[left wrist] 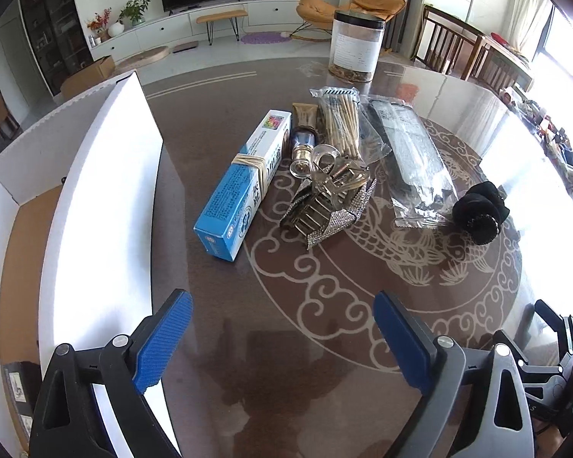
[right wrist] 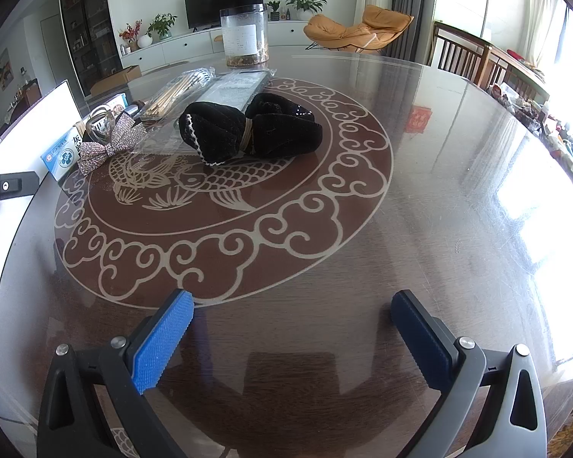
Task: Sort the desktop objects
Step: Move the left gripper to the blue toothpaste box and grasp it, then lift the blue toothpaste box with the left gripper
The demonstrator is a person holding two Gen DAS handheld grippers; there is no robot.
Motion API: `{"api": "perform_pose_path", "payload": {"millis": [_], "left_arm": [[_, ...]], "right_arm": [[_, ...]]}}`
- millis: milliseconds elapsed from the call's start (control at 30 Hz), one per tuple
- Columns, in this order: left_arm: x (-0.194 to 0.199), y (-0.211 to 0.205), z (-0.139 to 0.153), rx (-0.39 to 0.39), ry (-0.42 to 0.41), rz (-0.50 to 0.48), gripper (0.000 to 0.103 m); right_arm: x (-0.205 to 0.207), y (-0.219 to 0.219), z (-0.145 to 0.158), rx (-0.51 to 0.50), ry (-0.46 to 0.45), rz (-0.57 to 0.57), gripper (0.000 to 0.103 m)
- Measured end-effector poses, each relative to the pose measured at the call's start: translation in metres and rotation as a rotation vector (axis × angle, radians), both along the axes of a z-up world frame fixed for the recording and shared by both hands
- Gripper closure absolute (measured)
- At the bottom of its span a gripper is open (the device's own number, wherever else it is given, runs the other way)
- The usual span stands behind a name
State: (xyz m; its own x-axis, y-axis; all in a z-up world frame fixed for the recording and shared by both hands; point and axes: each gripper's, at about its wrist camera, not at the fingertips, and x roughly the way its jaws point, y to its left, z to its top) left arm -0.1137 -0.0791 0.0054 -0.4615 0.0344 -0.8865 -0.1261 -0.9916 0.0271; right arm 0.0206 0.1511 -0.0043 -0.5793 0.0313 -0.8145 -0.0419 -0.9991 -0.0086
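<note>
Presently, left gripper wide open, empty, blue box and rhinestone clip ahead, white carton left, right gripper wide open, empty, black scrunchie well ahead, jar beyond, glass table beneath.

- Left gripper: ridged blue pads on black and grey triangular finger frames, silver screws at the joints.
- Right gripper: same blue pads, one black frame, one grey, silver screws.
</note>
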Motion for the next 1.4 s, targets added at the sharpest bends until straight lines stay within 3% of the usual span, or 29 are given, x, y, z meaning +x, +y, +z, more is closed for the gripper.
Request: {"api": "perform_pose_path", "payload": {"millis": [67,133,500,567,633,700,733,800,900,1067,1167,1200,1300,1400], "left_arm": [[-0.015,0.006,0.002,-0.105,0.017,-0.023,0.006],[-0.031,0.009,0.001,-0.158,0.023,-0.041,0.006],[-0.108,-0.004,-0.032,-0.106,-0.048,-0.050,0.006],[-0.111,-0.007,-0.040,-0.068,-0.058,-0.047,0.014],[-0.109,-0.011,-0.038,0.045,-0.041,-0.038,0.060],[-0.105,-0.012,-0.036,0.081,-0.040,-0.003,0.072],[-0.101,-0.010,-0.035,0.096,-0.034,-0.008,0.074],[-0.086,-0.002,-0.033,0.112,-0.033,-0.005,0.074],[-0.050,0.006,-0.030,0.212,-0.055,0.012,0.074],[0.024,0.015,-0.020,0.337,-0.047,-0.052,0.074],[0.037,0.002,-0.026,0.311,-0.057,-0.013,0.065],[0.035,-0.005,-0.028,0.308,-0.051,0.013,0.056],[0.029,-0.014,-0.027,0.308,-0.050,0.083,0.055],[0.035,-0.009,-0.019,0.319,-0.030,0.033,0.051]], "right_arm": [[0.000,0.000,0.000,0.000,0.000,0.000,0.000],[0.000,0.000,0.000,0.000,0.000,0.000,0.000],[0.000,-0.001,0.000,0.000,0.000,0.000,0.000],[0.001,-0.001,0.000,0.000,0.000,0.000,0.000],[0.001,-0.001,0.000,0.000,0.000,0.000,0.000],[0.001,-0.001,0.000,0.000,0.000,-0.001,0.000],[0.001,-0.001,0.000,0.000,0.000,-0.001,0.000],[0.001,-0.001,0.000,0.000,0.000,-0.001,0.000],[0.001,-0.001,0.000,0.000,0.000,-0.001,0.000],[0.001,-0.001,-0.001,0.000,0.000,-0.001,0.000],[0.001,-0.001,-0.001,0.000,0.000,-0.001,0.000],[0.001,-0.001,-0.001,0.000,0.000,-0.001,0.000],[0.000,-0.001,-0.001,0.000,0.000,-0.001,0.000],[0.000,-0.001,-0.001,0.000,0.000,-0.001,0.000]]}}
